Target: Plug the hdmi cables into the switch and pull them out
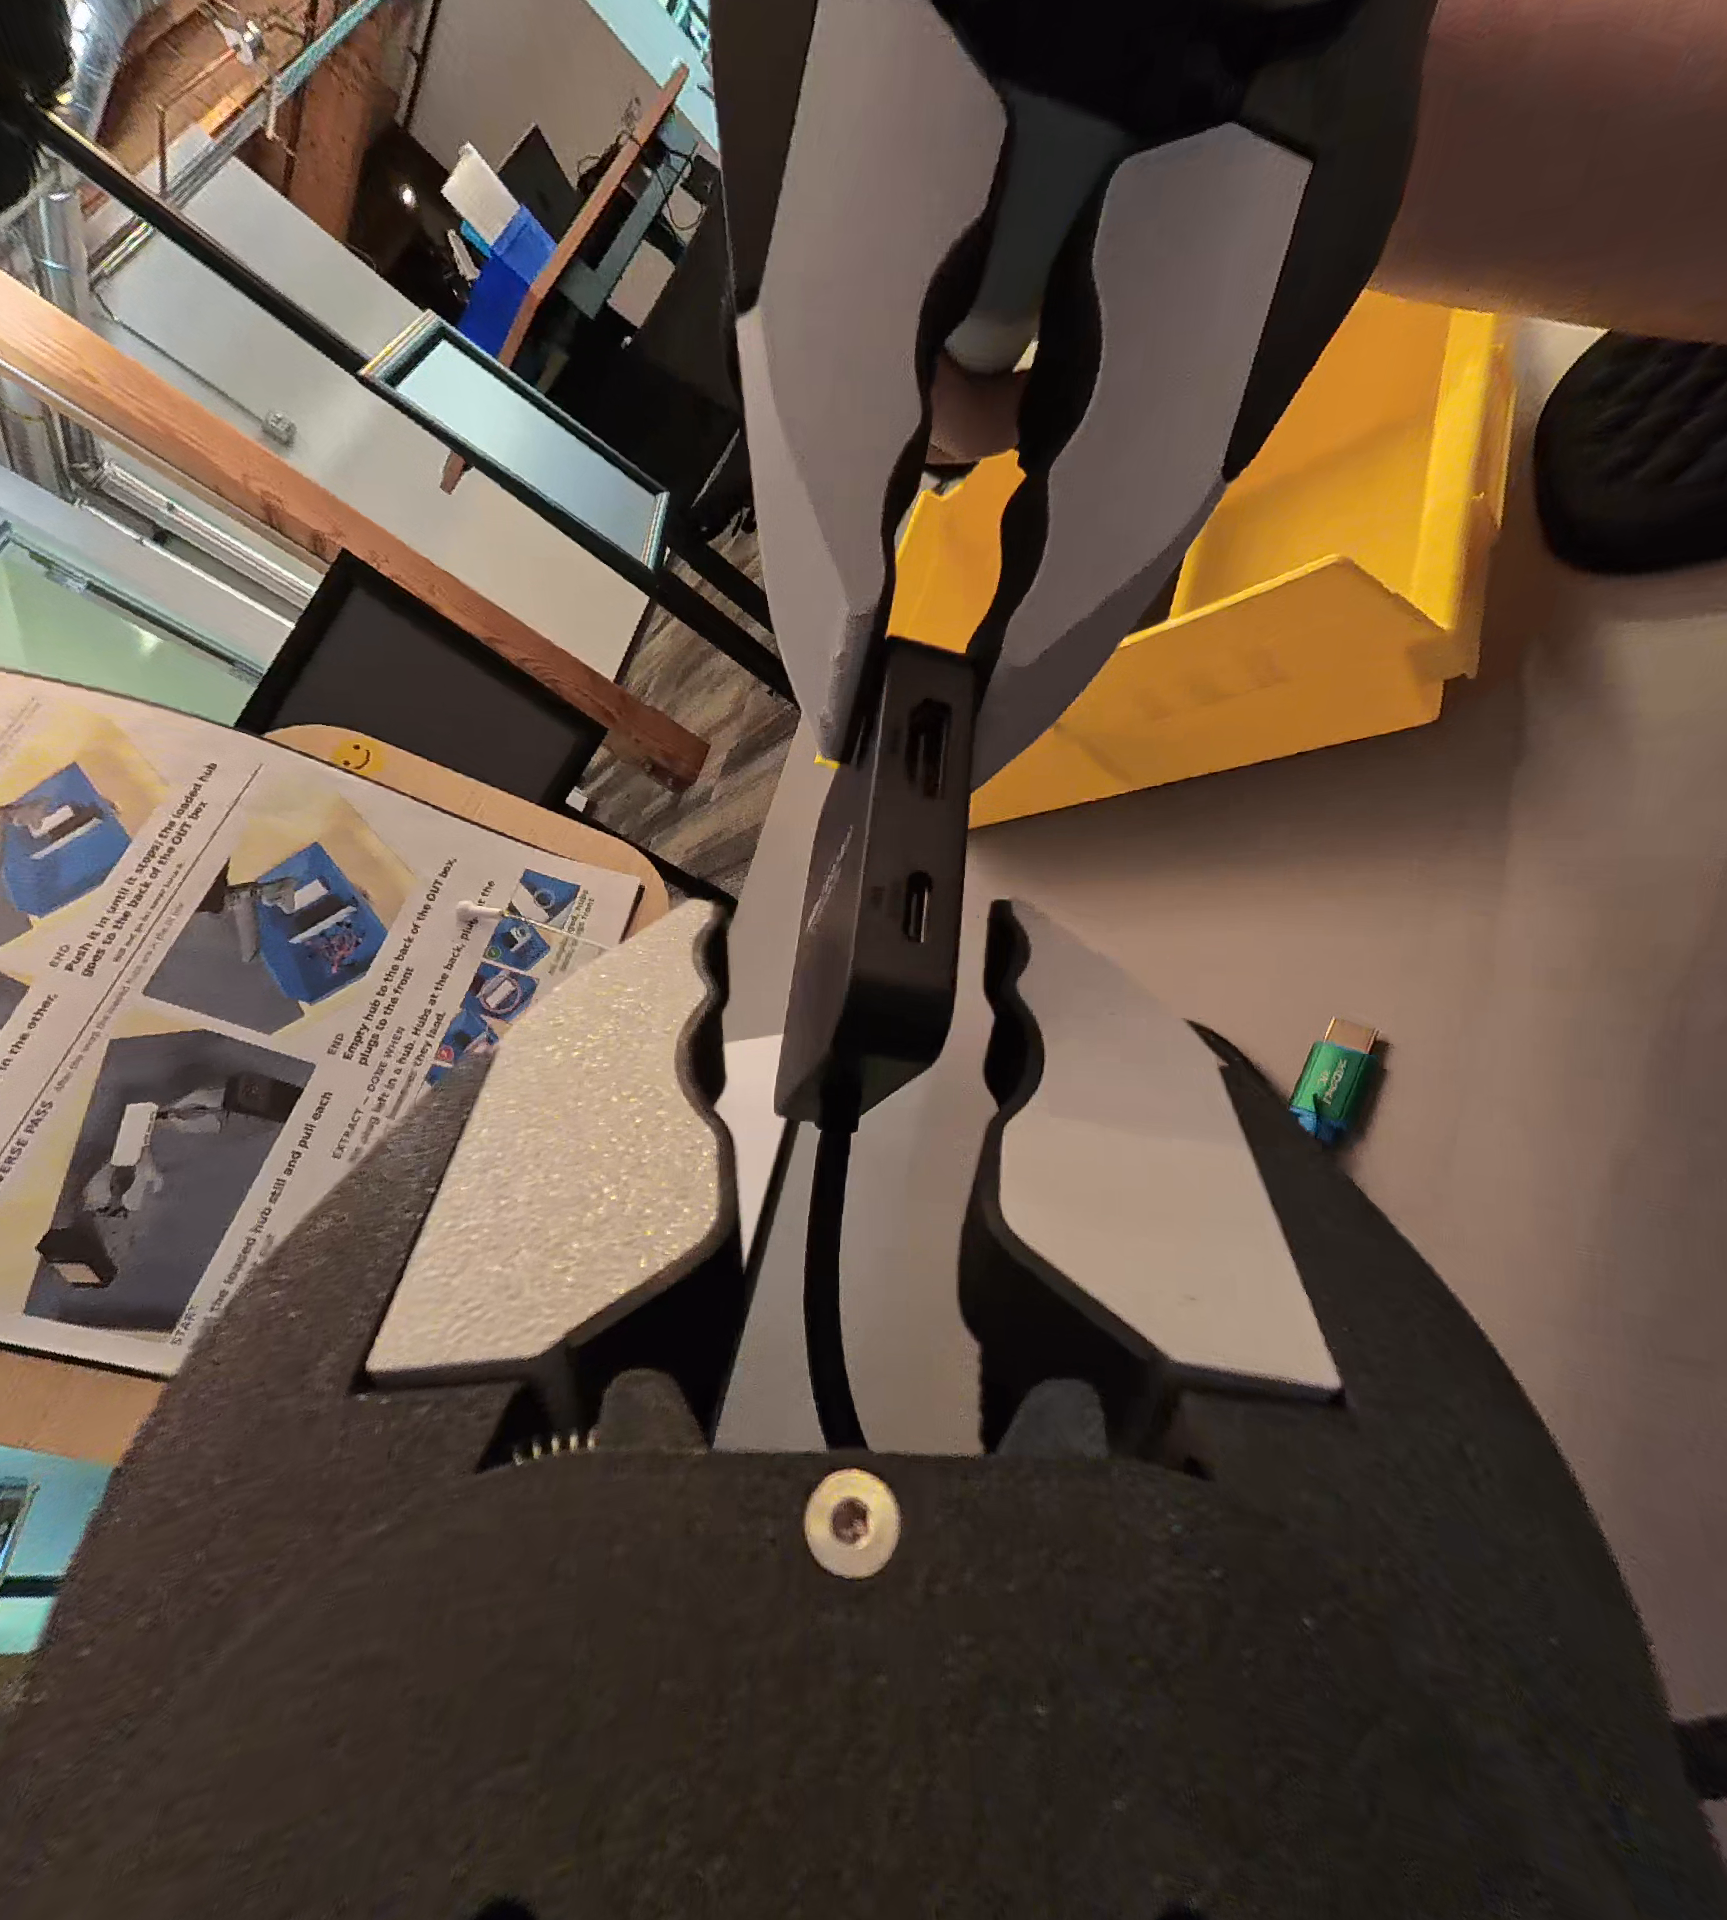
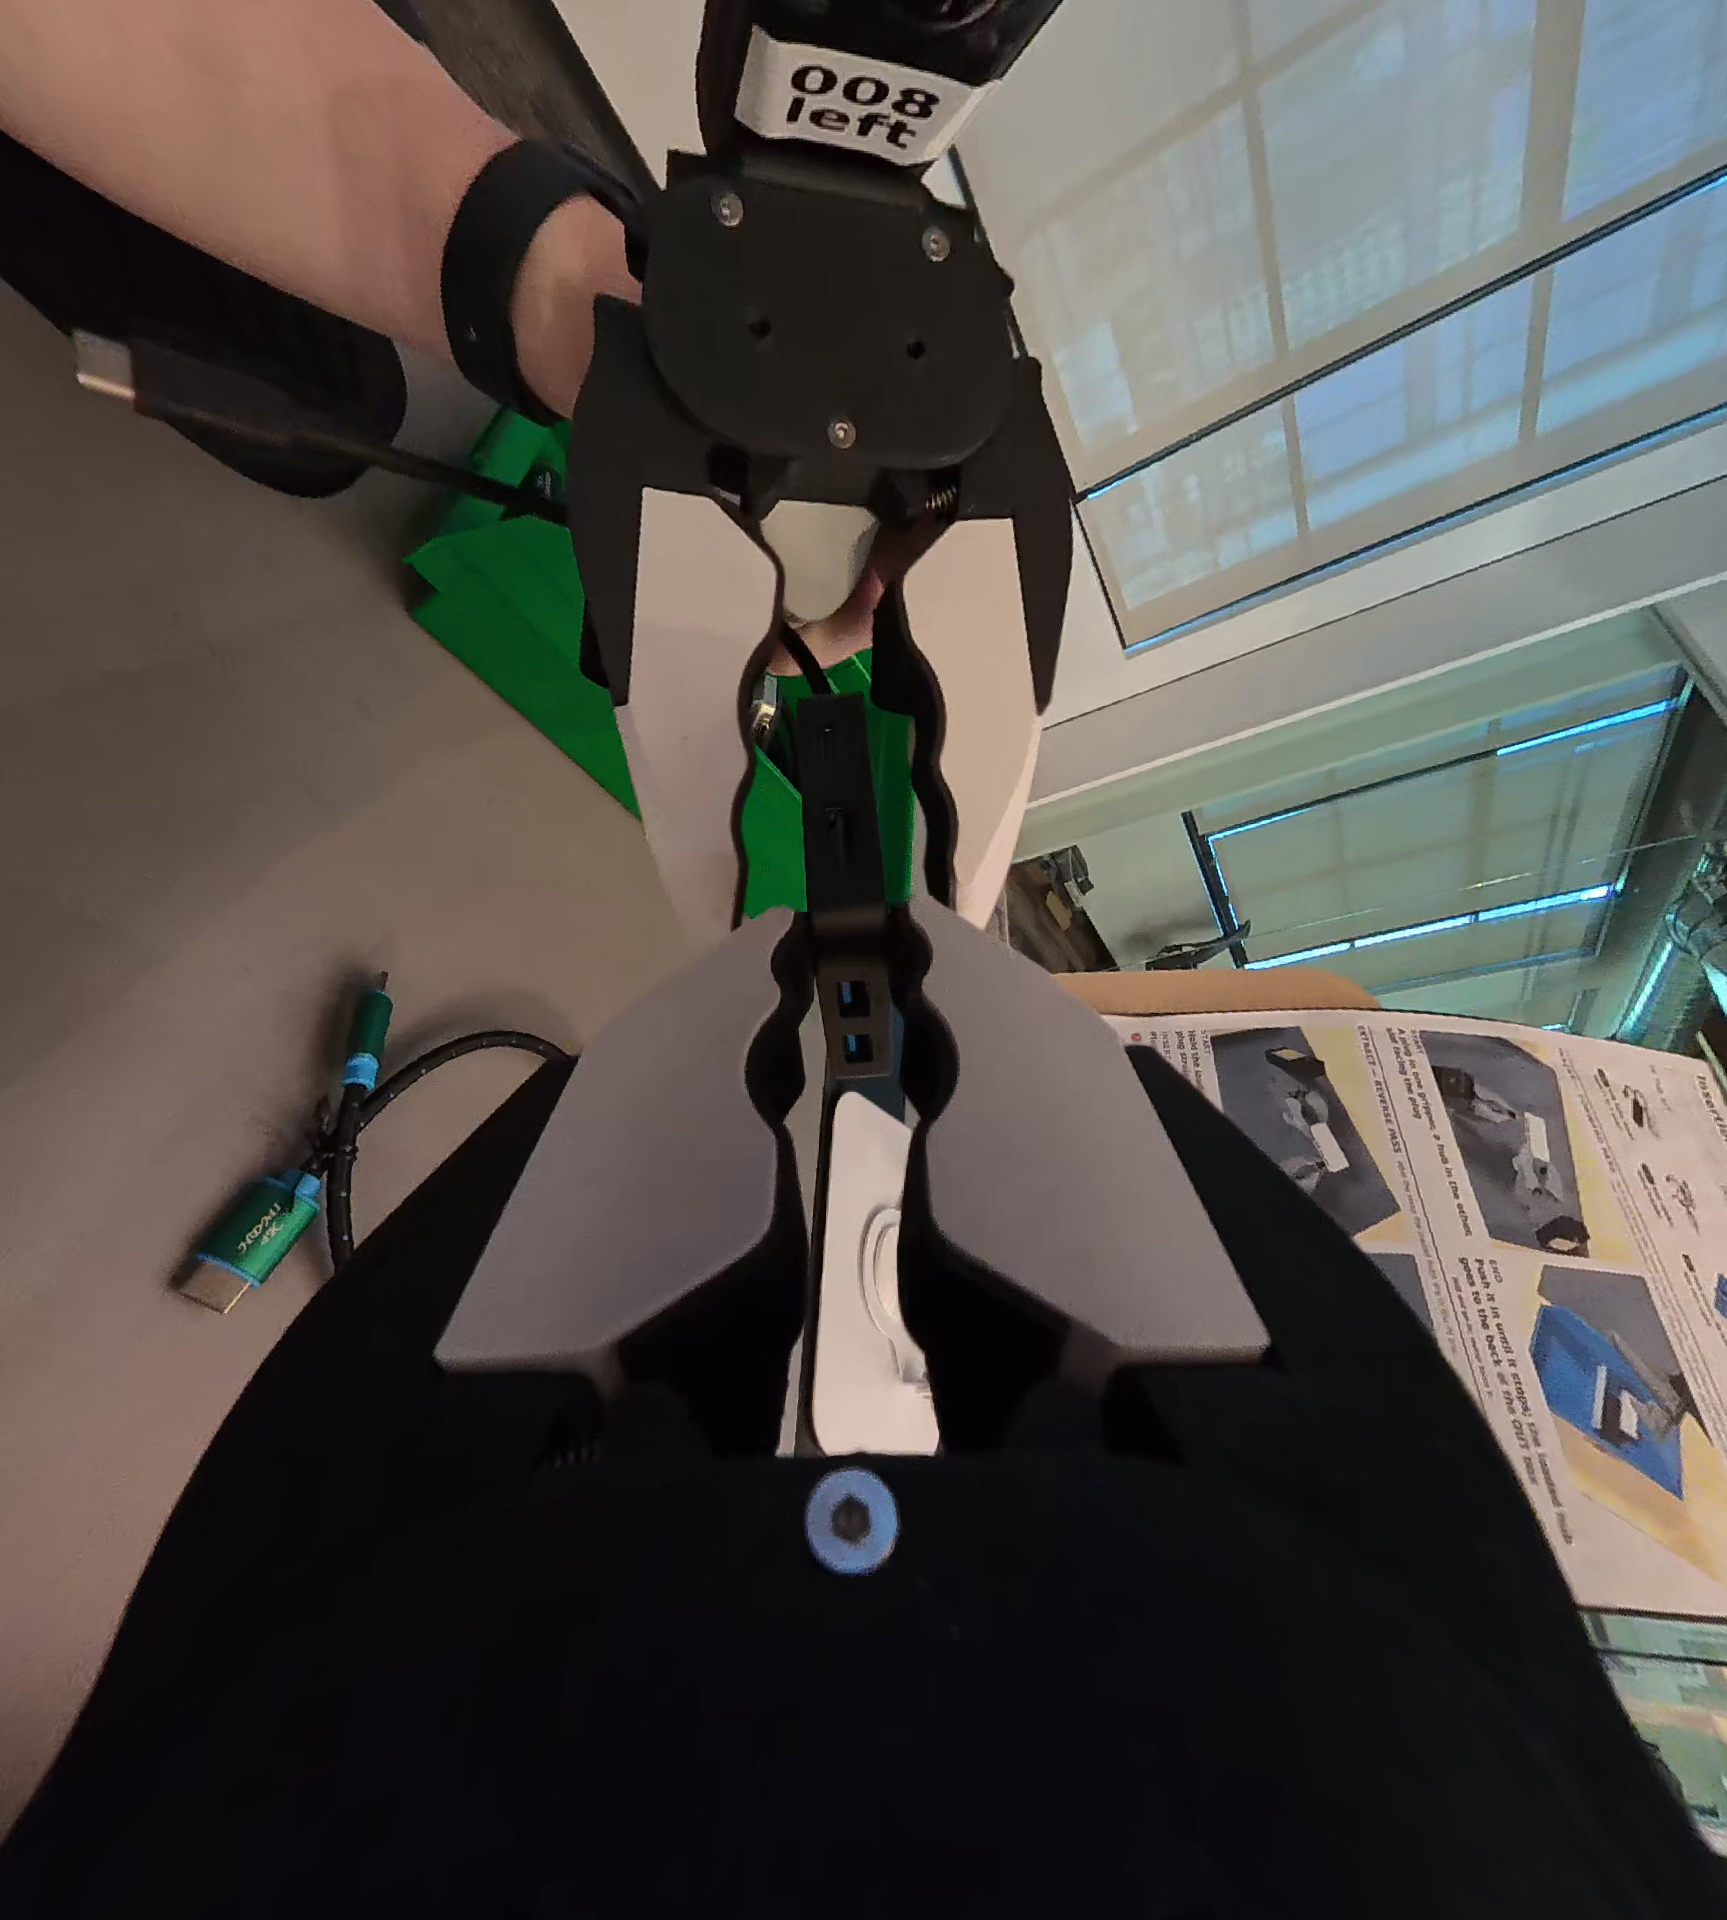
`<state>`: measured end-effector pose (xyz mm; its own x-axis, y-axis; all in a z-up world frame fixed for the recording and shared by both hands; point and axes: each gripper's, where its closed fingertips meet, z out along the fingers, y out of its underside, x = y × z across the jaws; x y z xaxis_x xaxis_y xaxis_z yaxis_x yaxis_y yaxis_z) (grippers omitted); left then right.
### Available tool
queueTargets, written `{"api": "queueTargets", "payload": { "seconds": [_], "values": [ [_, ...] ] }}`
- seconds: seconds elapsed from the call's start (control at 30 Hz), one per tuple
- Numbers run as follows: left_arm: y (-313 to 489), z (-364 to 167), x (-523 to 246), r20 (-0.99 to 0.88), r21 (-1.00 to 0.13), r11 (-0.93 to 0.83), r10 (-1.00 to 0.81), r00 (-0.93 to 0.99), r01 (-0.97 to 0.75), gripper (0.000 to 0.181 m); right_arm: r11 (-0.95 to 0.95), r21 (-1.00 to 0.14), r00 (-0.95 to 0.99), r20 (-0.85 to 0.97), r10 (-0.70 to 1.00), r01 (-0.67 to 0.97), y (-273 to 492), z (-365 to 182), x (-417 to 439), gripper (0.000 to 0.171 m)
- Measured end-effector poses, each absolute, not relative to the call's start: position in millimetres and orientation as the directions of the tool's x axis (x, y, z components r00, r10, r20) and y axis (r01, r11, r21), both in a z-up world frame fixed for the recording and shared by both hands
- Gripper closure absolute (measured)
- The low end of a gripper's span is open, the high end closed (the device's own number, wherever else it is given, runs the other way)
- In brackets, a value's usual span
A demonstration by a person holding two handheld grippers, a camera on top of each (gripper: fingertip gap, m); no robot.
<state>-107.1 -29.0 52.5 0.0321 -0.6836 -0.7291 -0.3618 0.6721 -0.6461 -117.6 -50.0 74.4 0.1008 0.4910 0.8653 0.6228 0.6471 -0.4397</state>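
Pinching one end of the black switch (image 2: pixel 854 1013) between right gripper (image 2: pixel 851 935) fingertips, held above the grey table (image 2: pixel 163 779). Spread wide around the switch's cabled end, not touching: left gripper (image 1: pixel 859 925). Lying loose left of right gripper: green HDMI plug (image 2: pixel 251 1236) with braided cable (image 2: pixel 360 1122).

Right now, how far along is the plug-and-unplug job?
Done: nothing visibly; the switch has nothing plugged in. In hand: right gripper clamps the switch, left gripper open around it. Left: the green HDMI plug lies loose on the table.
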Motion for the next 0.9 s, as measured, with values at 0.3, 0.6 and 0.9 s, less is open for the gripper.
{"api": "queueTargets", "payload": {
  "seconds": [0.3, 0.6, 0.9],
  "values": [
    [-27, 56, -105, -0.786, -0.594, 0.709, -0.612, 0.086, -0.379, 0.164, 0.658, -0.411, 0.096, 0.883, 0.459, 0.631, -53, 78, -119, 0.156],
    [-23, 54, -104, -0.838, -0.524, 0.743, -0.538, 0.094, -0.417, 0.166, 0.654, -0.435, 0.096, 0.868, 0.487, 0.619, -51, 75, -116, 0.155],
    [-22, 45, -105, -0.824, -0.514, 0.711, -0.564, 0.047, -0.479, 0.167, 0.639, -0.516, 0.108, 0.819, 0.564, 0.571, -48, 69, -113, 0.156]
  ]
}}
